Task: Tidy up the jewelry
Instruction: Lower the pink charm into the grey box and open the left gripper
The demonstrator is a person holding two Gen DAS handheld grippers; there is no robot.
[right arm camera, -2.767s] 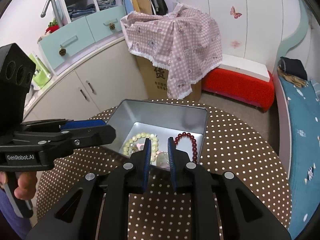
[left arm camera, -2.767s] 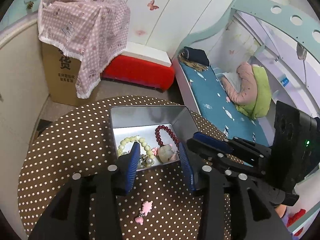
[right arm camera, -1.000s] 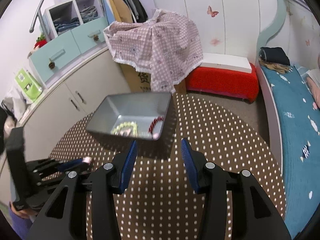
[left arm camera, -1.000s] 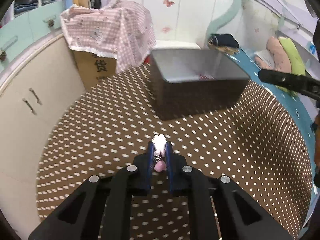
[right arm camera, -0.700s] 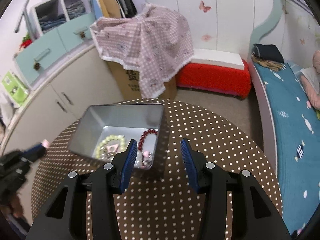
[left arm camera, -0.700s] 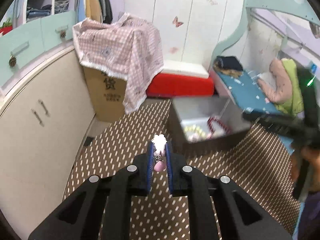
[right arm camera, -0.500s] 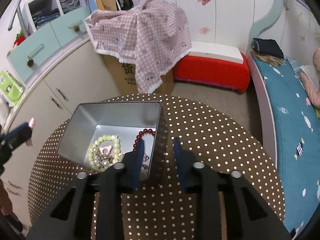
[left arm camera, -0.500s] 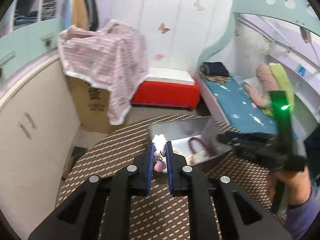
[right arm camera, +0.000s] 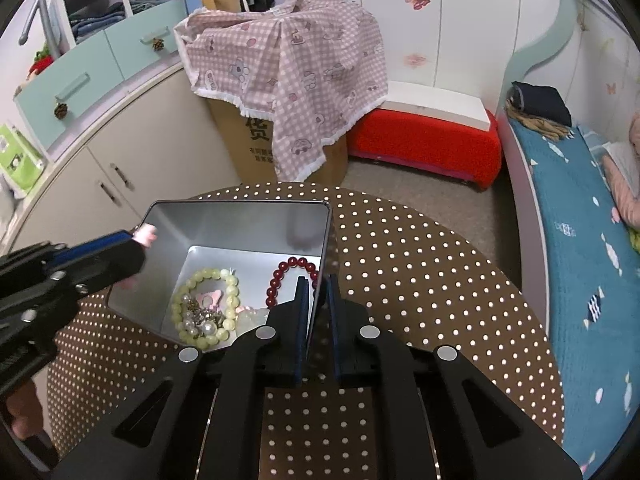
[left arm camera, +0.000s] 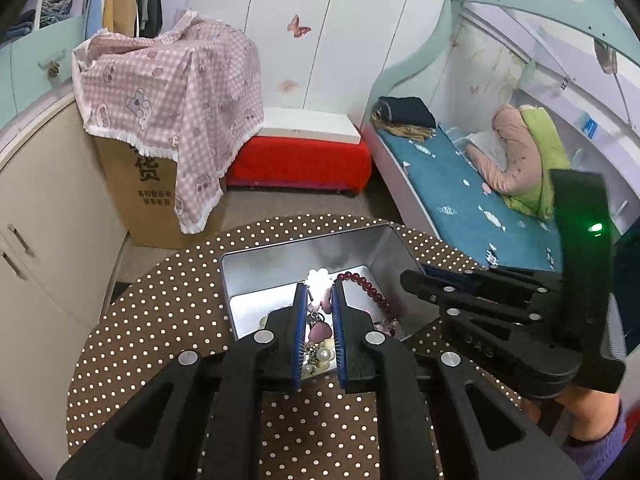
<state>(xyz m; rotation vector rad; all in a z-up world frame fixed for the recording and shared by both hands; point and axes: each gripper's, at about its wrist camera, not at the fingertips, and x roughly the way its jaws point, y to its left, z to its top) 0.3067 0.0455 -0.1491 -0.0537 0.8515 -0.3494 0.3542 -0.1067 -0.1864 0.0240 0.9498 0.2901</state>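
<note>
Right wrist: right hand-held gripper point(right arm camera: 316, 292) now clamps tin point(right arm camera: 224, 220) wall.

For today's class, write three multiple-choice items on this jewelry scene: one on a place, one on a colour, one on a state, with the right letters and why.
1. Where is the right hand-held gripper closed?
A. On the tin's right wall
B. On the checked cloth
C. On the red box

2. What colour is the round-bead bracelet lying at the right side of the metal tin?
A. Pale green
B. Dark red
C. Blue

3. What state is the left hand-held gripper in?
A. Wide open, holding nothing
B. Shut on the pink charm
C. Out of view

Answers: 1 A, the right wrist view shows the tin's right wall between its fingers. 2 B, its beads are deep red beside the pale green bracelet. 3 B, the left wrist view shows the charm pinched between the blue pads above the tin.
</note>
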